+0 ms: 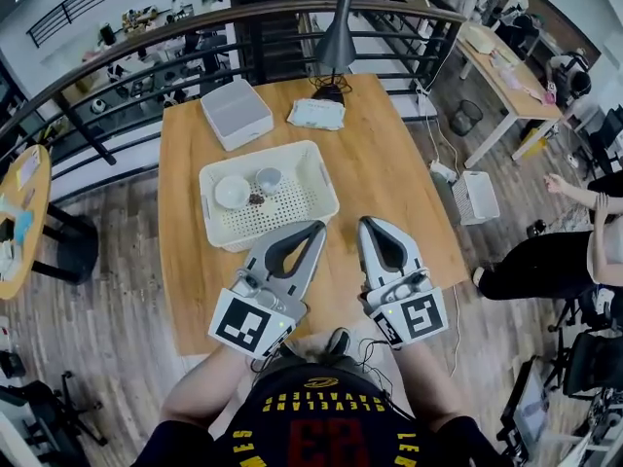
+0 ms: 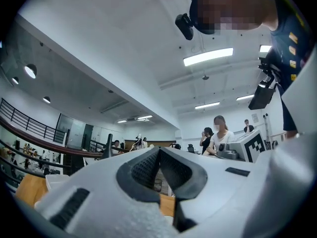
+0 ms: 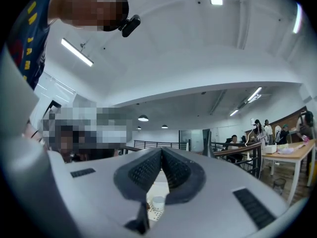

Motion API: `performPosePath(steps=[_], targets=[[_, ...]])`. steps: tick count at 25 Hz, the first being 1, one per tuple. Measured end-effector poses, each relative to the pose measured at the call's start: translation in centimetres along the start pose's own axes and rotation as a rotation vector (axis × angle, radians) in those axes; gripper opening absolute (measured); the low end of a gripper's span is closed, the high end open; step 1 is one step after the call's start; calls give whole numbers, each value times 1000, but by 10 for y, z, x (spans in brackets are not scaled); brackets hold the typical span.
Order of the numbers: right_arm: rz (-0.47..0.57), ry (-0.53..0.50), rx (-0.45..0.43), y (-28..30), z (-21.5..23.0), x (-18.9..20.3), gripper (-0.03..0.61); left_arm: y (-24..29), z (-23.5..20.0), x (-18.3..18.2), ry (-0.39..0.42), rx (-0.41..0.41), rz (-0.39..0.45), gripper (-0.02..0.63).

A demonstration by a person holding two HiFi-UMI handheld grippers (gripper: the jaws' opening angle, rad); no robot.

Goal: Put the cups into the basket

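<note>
A white perforated basket (image 1: 313,168) stands on the wooden table (image 1: 389,173). Inside it sit a wide white cup (image 1: 232,191), a smaller white cup (image 1: 268,177) and a small brown item (image 1: 255,199). My left gripper (image 1: 318,227) hovers at the basket's near right corner, shut and empty. My right gripper (image 1: 366,223) is beside it over bare wood, also shut and empty. In the left gripper view the left gripper (image 2: 159,150) shows its jaws pressed together. The right gripper (image 3: 161,150) looks the same, with a small white cup (image 3: 158,202) seen below its jaws.
A white box (image 1: 236,113) and a folded pale packet (image 1: 316,114) lie at the table's far end by a dark lamp (image 1: 336,37). A curved railing (image 1: 146,42) runs behind. A seated person (image 1: 555,261) is at the right.
</note>
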State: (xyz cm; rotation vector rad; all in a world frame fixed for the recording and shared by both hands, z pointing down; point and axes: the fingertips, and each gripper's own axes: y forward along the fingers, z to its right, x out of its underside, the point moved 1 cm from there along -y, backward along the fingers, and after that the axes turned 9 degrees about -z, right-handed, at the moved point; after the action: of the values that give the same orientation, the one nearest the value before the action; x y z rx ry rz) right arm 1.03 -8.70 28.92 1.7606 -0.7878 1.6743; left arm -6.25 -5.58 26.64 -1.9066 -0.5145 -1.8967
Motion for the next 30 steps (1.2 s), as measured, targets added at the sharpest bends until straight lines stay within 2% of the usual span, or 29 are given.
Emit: performPosePath(steps=[18,24,30], targets=[[21,32,46,-56,84,7,15,73,71,-5,56,61,-1,11],[20,58,70,-74,109,14,15,96,86,-1,-8,88,8,12],[16,76,96,-92,134,22,15,117,99,7,-16,91,-11,14]])
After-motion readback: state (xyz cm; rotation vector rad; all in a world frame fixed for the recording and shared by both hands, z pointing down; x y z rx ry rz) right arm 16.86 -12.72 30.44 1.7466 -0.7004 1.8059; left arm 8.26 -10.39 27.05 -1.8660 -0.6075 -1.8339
